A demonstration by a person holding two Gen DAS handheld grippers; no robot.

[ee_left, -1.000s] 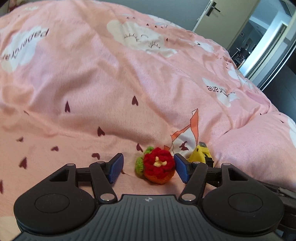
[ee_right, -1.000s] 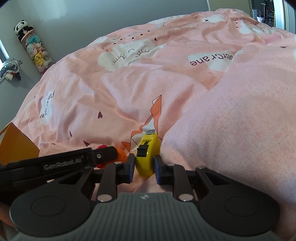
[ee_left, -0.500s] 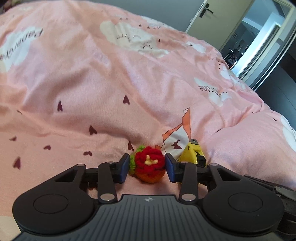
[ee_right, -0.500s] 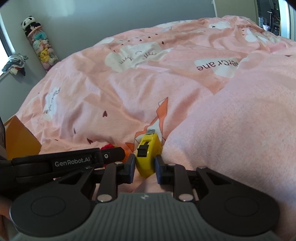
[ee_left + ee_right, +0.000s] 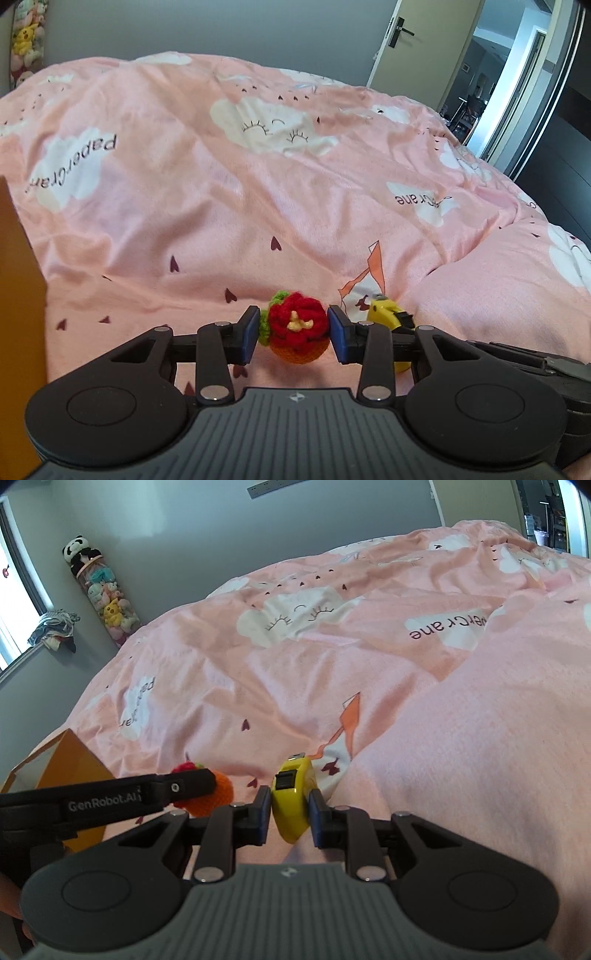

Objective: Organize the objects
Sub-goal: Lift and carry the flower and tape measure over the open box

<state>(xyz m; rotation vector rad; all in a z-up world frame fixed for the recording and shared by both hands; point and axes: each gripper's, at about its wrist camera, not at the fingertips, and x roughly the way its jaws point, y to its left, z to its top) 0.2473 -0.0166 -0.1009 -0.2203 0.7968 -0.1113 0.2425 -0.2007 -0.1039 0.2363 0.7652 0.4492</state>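
Left gripper (image 5: 291,329) pinches the soft, light crocheted flower (image 5: 297,332) at its sides; right gripper (image 5: 286,812) pinches the rigid, smooth tape measure (image 5: 291,797) across its flat faces.

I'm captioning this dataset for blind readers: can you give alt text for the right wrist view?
The right gripper is shut on a yellow tape measure above a pink cloud-print duvet. To its left, the left gripper holds a crocheted flower toy near an orange box.
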